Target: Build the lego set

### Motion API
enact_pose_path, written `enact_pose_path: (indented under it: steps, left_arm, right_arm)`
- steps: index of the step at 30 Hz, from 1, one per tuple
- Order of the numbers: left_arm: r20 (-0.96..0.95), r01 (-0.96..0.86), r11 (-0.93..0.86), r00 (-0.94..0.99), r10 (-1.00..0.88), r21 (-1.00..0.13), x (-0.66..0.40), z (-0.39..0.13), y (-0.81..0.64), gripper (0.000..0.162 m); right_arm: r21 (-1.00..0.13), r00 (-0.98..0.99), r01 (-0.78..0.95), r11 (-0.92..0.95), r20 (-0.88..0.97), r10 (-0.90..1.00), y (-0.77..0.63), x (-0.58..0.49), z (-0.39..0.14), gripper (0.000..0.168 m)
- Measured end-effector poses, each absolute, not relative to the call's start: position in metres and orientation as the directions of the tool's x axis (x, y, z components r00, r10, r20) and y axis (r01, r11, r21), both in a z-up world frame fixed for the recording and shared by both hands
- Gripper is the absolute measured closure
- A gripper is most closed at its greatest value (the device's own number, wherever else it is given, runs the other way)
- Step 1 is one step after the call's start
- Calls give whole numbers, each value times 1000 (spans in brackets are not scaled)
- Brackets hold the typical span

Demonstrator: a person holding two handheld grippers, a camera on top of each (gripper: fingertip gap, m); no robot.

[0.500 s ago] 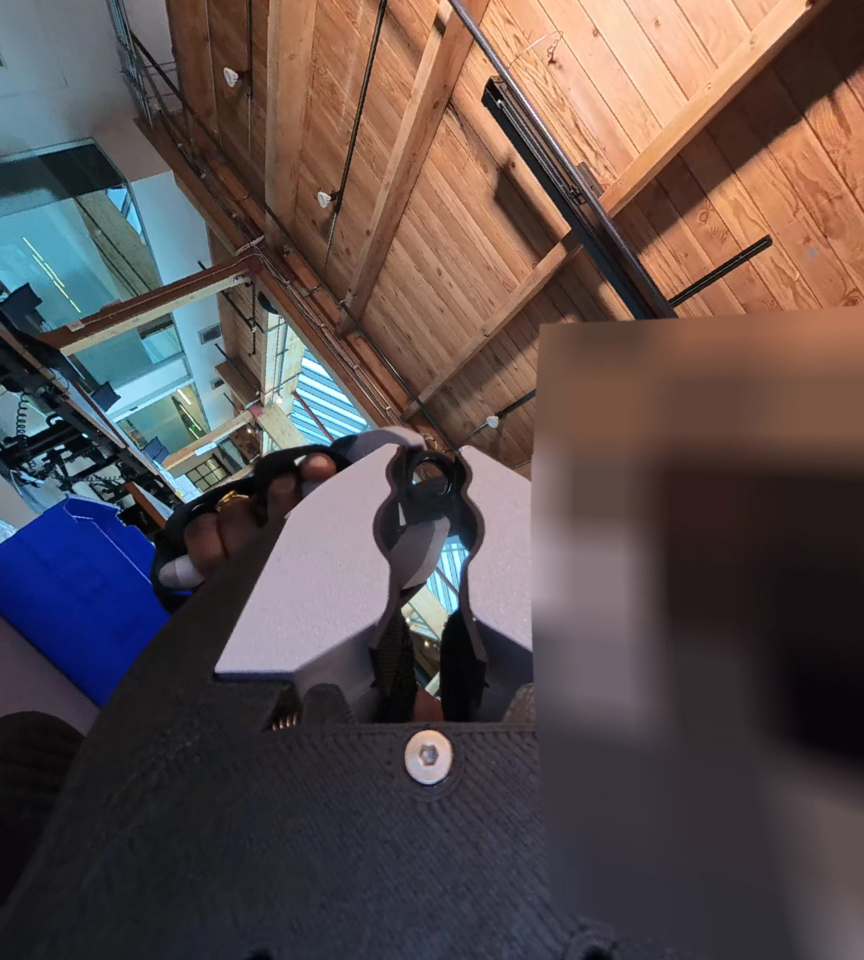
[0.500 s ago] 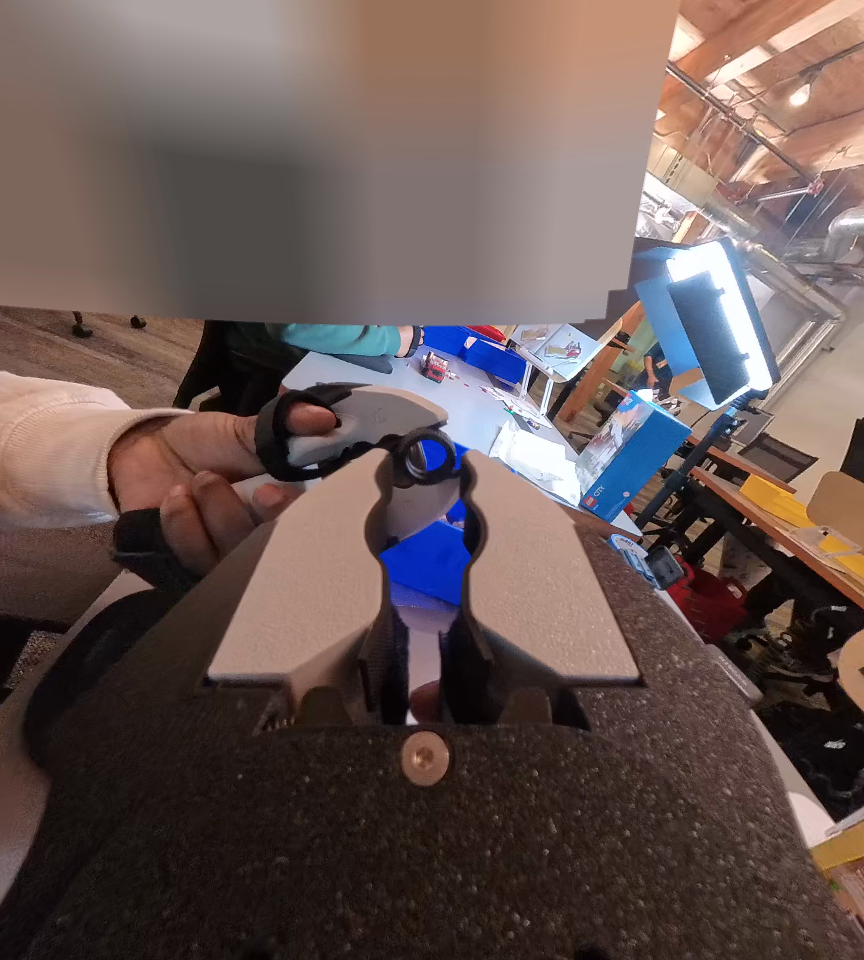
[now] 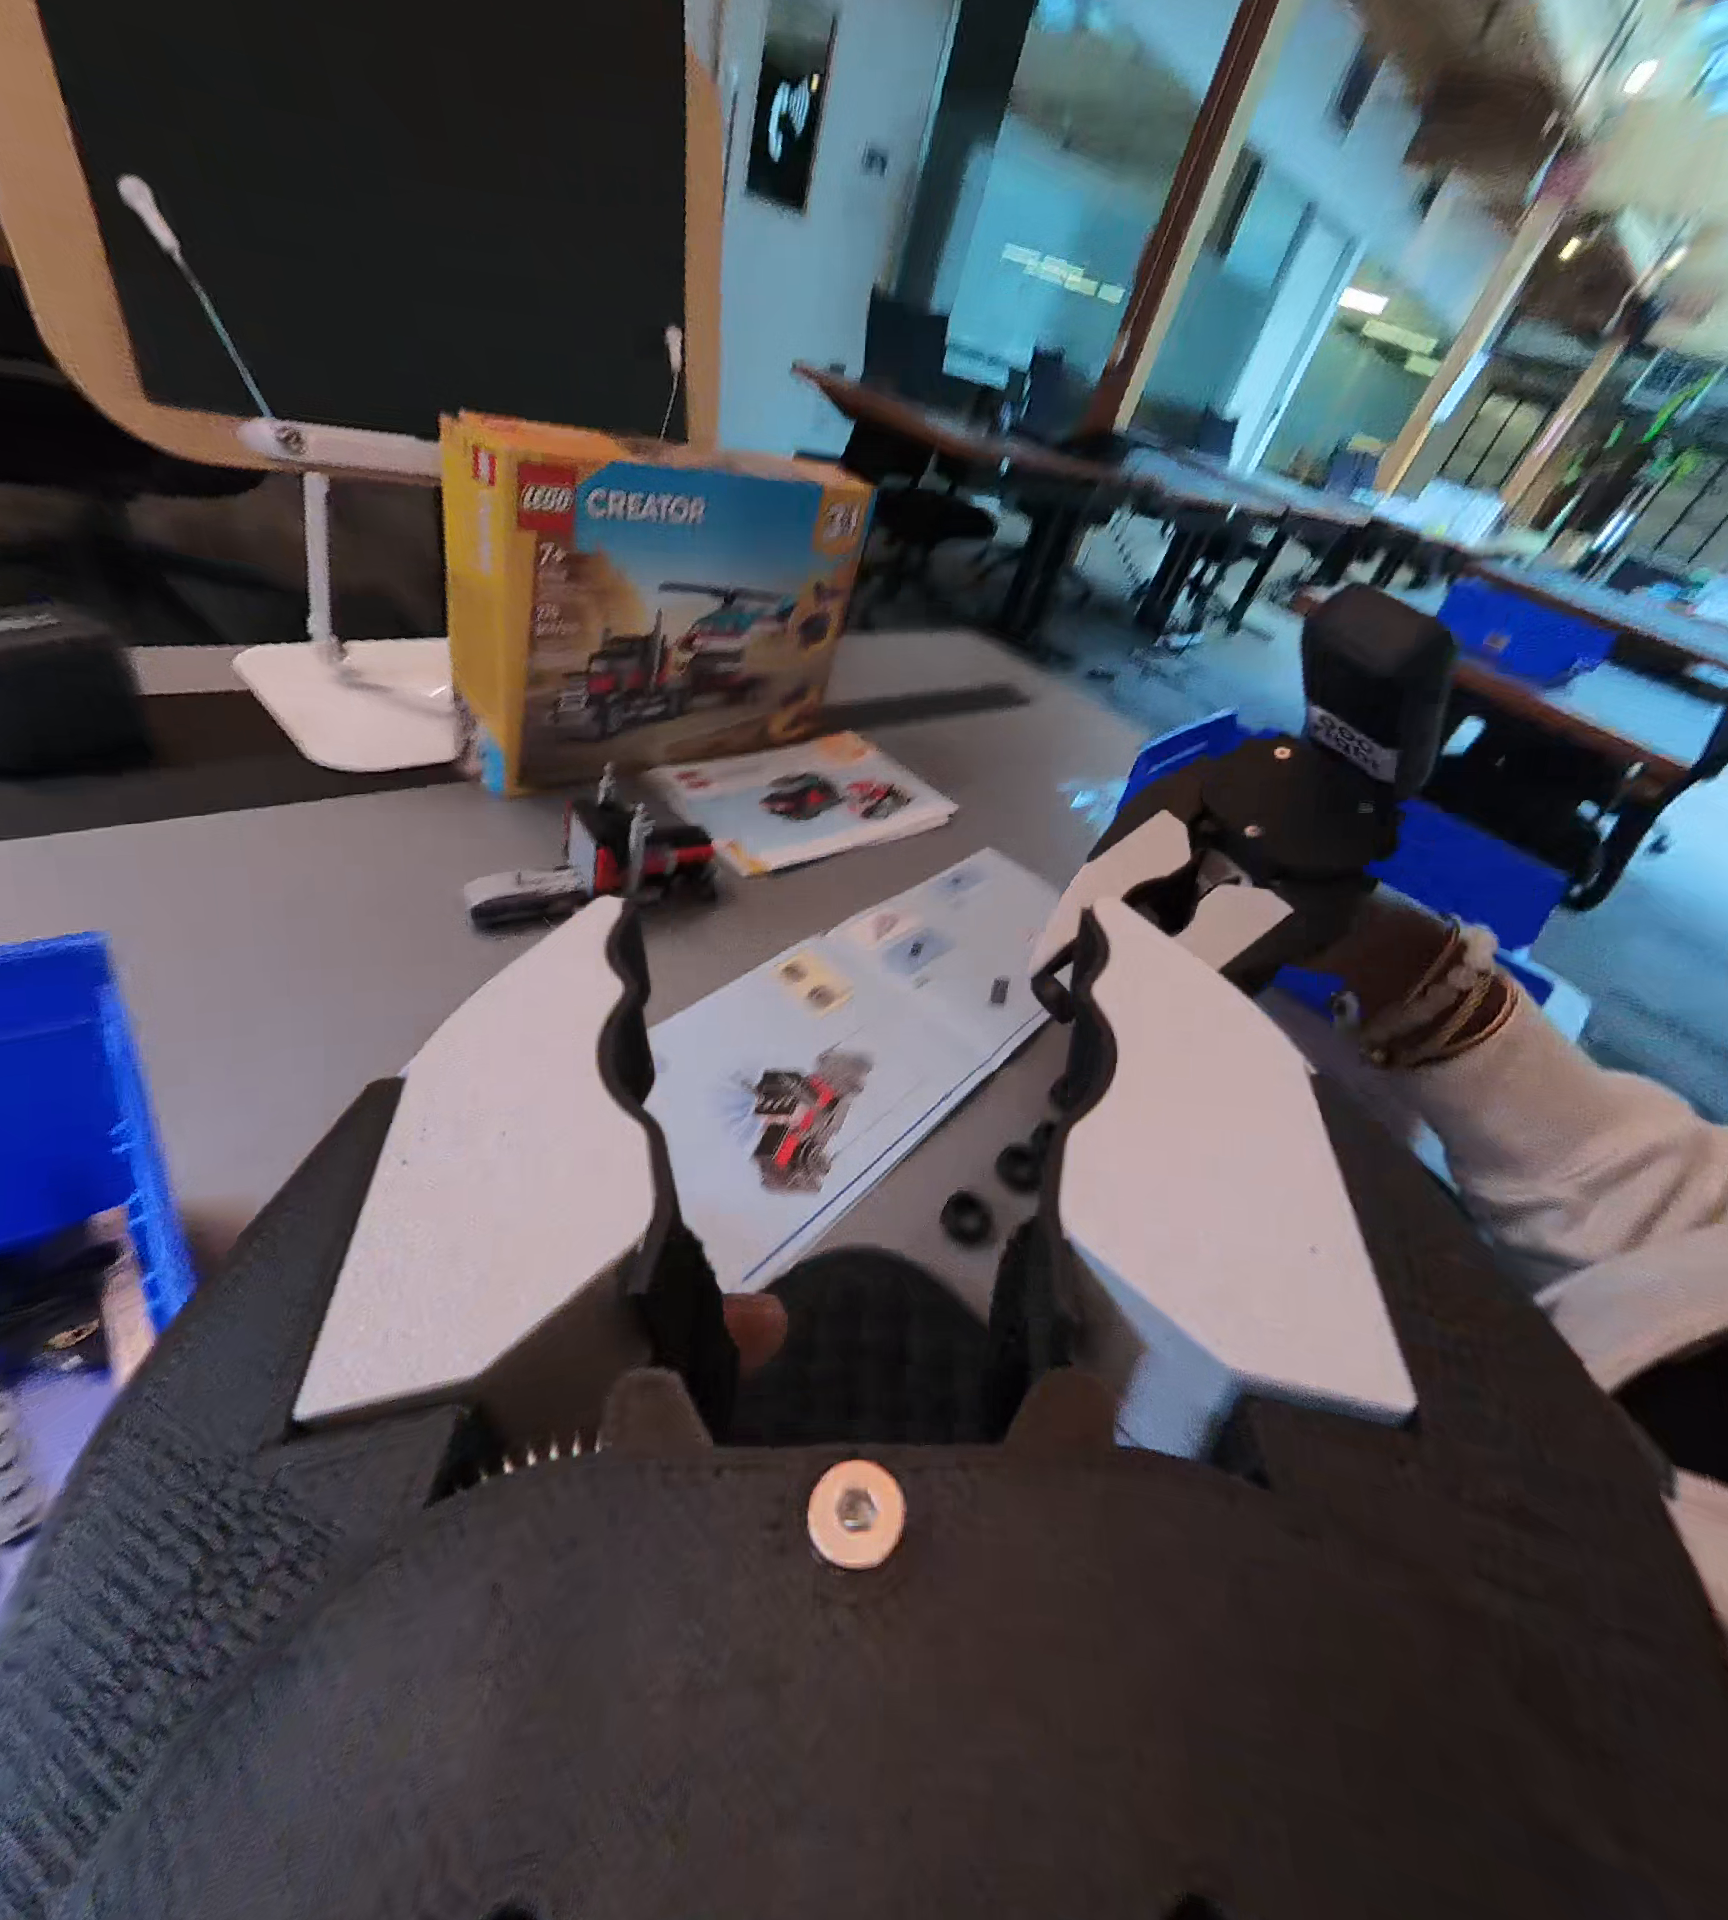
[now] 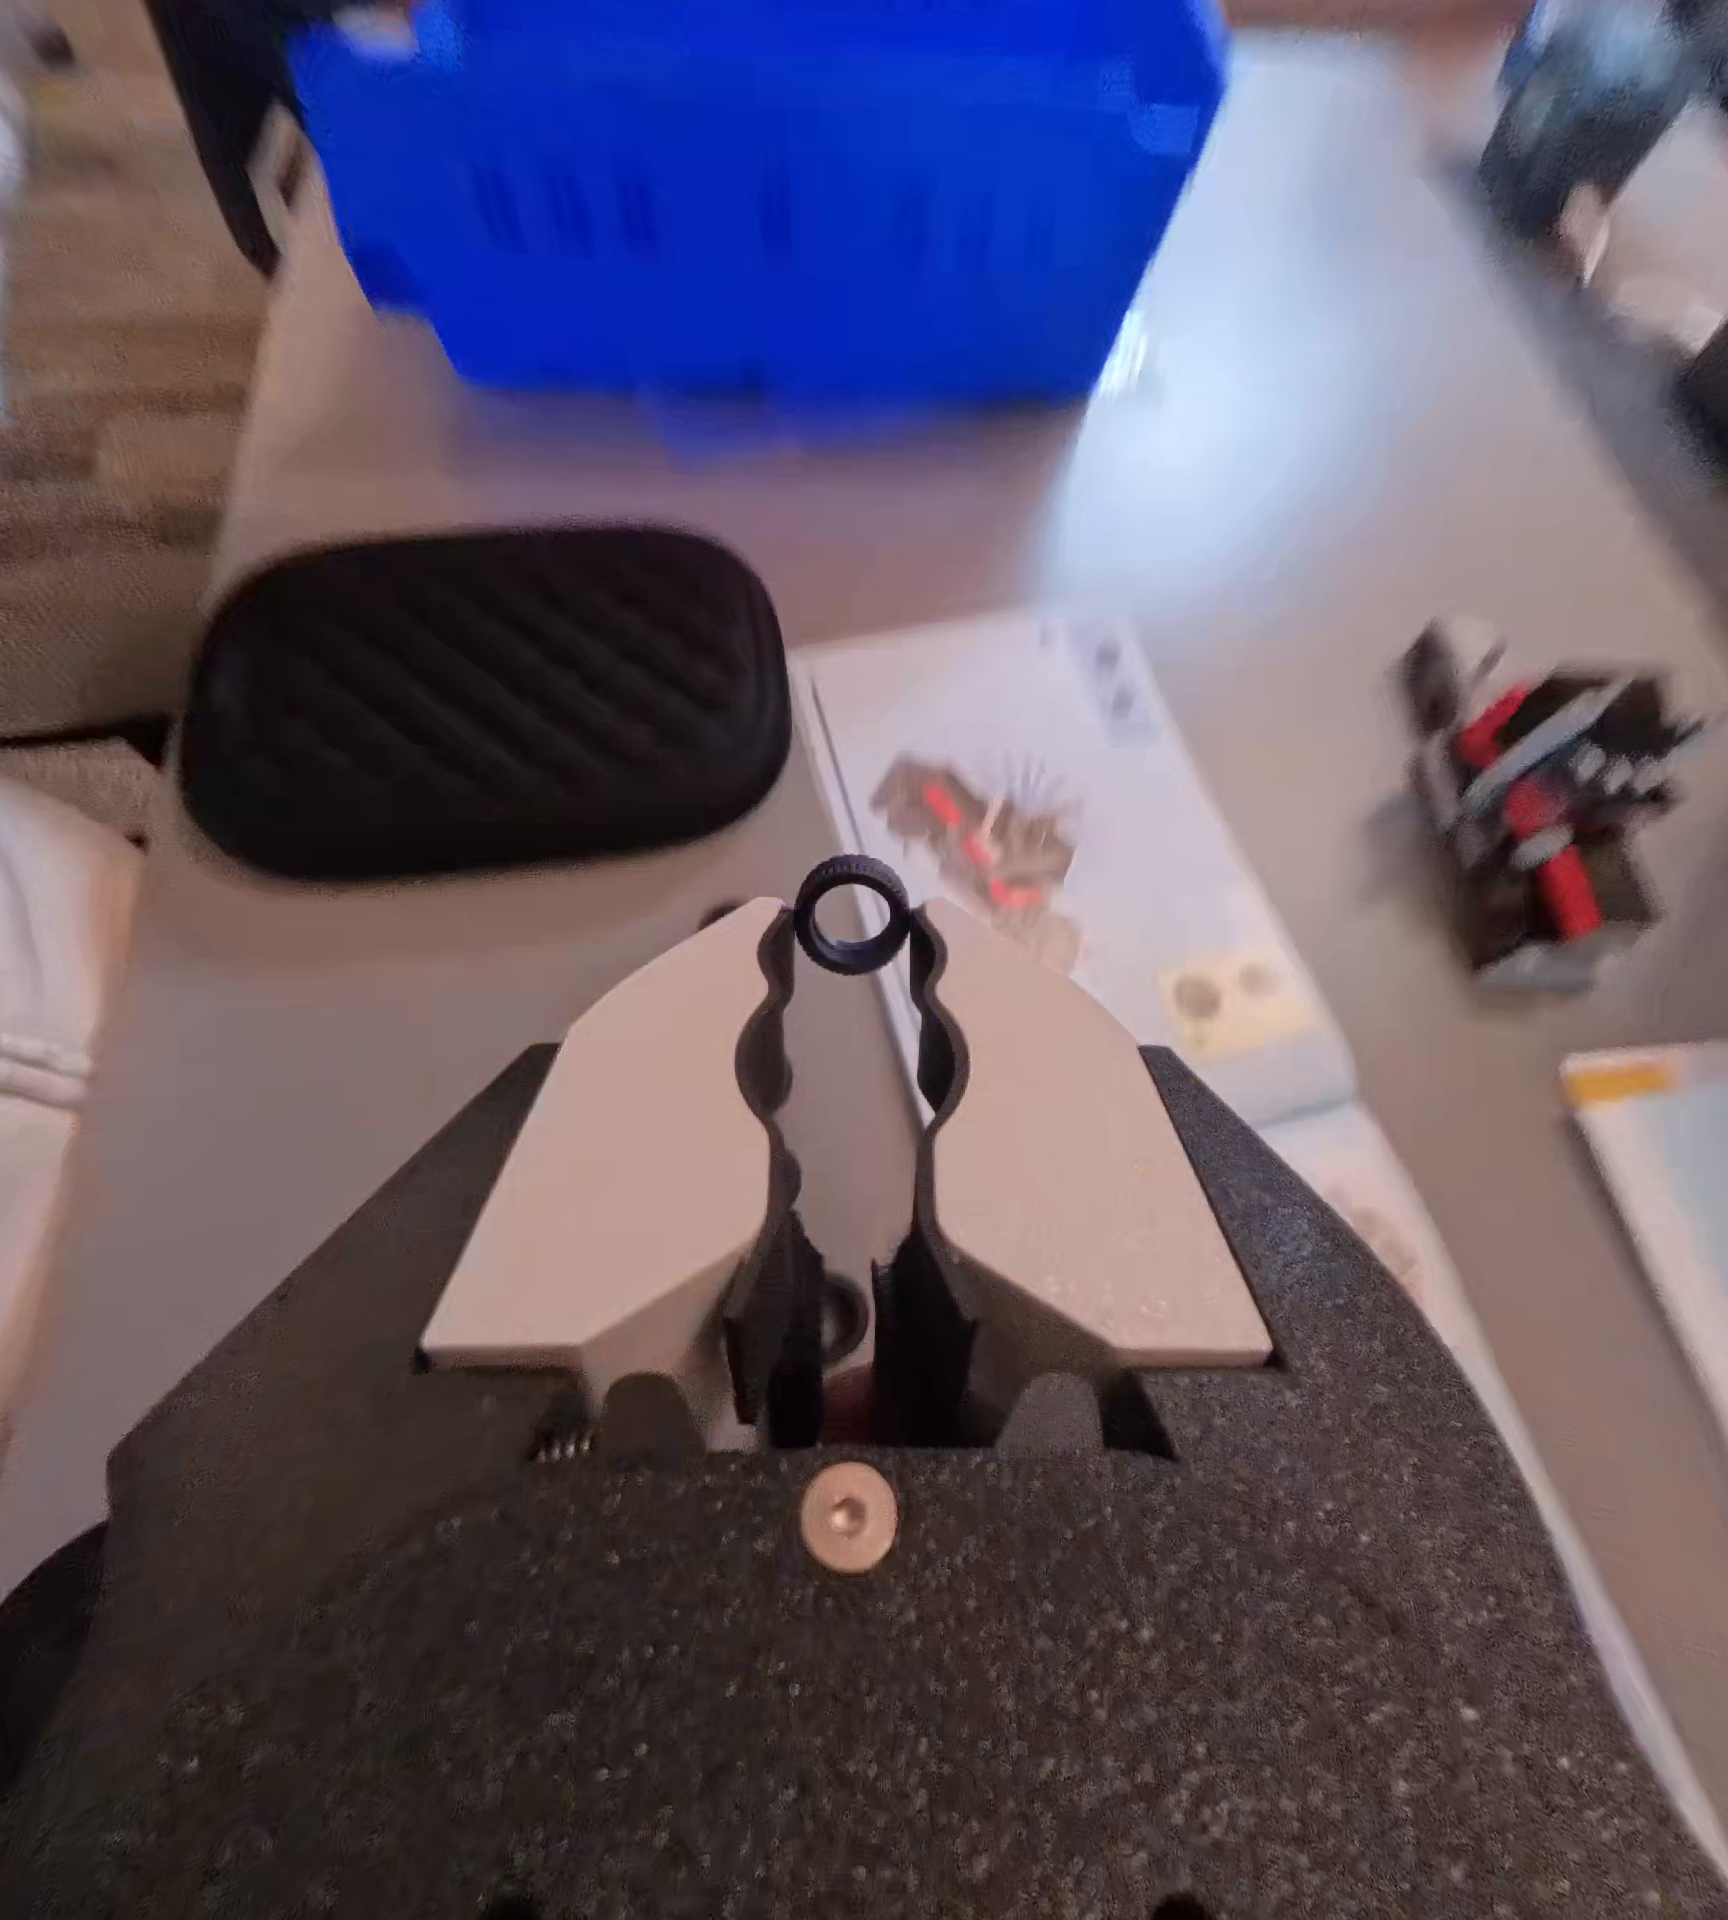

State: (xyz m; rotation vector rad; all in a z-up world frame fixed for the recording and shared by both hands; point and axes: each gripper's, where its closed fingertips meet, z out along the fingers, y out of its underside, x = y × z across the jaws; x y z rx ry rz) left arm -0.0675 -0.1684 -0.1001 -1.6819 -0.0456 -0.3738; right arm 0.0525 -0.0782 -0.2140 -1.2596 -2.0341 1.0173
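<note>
Left tongs (image 3: 855, 940) released ribbed rubber ring (image 4: 851, 926).

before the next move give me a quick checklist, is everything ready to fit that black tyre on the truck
1. Tyre held: ok. The right gripper is shut on the small black tyre, pinched at the fingertips.
2. Left gripper free: ok. Open, nothing between its fingers.
3. Truck model reachable: ok. It stands on the grey table near the set's box, nothing on top of it.
4. Instruction booklet open: ok, lying flat; the step shown cannot be told.
5. Spare tyres: ok, loose on the table beside the booklet.
6. Wheel hub for the tyre: cannot tell, too blurred.
</note>
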Motion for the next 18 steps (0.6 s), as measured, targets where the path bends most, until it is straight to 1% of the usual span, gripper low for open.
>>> enact_pose_path:
  steps: [2, 4, 8, 10, 14, 16, 18]
  left_arm:
    - [250, 219, -186, 953, -169, -958, -74, -102, -176, 83]
    - [248, 219, -190, 958, -144, -957, -82, -104, -181, 83]
    - [258, 233, -208, 961, -104, -950, -98, -113, -189, 84]
    - [236, 206, -240, 967, -100, -948, -105, -116, -197, 85]
    - [62, 49, -344, 998, -26, -938, -138, -117, -233, 91]
    - [-43, -23, -457, 999, 34, -889, -163, -124, -260, 94]
    - [-132, -57, -587, 987, 86, -808, -191, -137, -289, 98]
  right_arm:
    - [-760, -419, 586, 283, 15, 908, -80, 55, -241, 147]
    - [-724, -407, 631, 277, -5, 914, -80, 56, -259, 147]
    - [-647, -368, 714, 266, -24, 930, -76, 54, -283, 147]
    - [-601, -361, 748, 281, -14, 932, -73, 54, -292, 147]
    - [-546, -367, 782, 300, -14, 930, -73, 53, -301, 147]
    - [-527, -366, 794, 304, -14, 930, -73, 52, -304, 147]
    - [-518, -364, 800, 302, -19, 931, -73, 52, -305, 147]
